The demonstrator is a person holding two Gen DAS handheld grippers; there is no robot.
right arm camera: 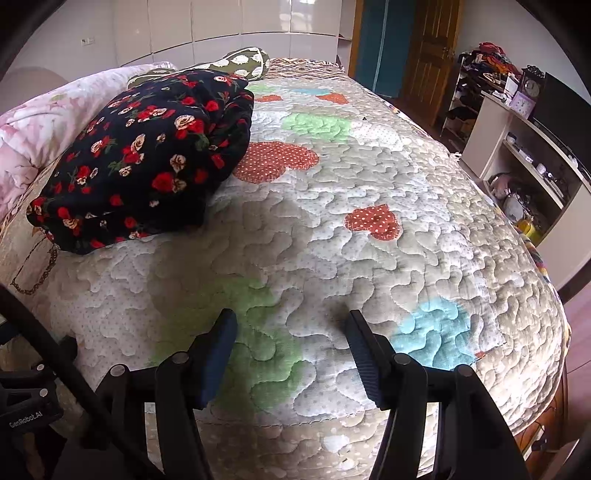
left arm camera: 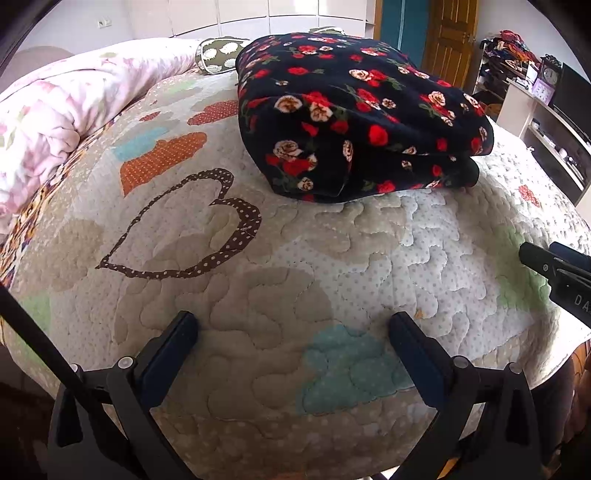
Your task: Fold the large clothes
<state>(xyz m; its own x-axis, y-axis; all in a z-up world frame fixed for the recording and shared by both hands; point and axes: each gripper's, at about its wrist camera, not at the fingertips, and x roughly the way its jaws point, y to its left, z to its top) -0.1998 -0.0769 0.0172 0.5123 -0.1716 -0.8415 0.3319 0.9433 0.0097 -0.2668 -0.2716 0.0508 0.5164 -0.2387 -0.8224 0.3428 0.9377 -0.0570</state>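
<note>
A bedroom in daylight: a bed (right arm camera: 369, 192) under a quilt with hearts, white wardrobe doors (right arm camera: 240, 29) behind, a wooden door (right arm camera: 432, 55), cluttered white shelves (right arm camera: 535, 162).

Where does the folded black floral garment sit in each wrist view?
Left wrist: folded black floral garment upper centre to right, lying on the quilt.
Right wrist: same garment upper left, on the quilt's left part.
Shared landmark: olive patterned pillow just behind the garment.
</note>
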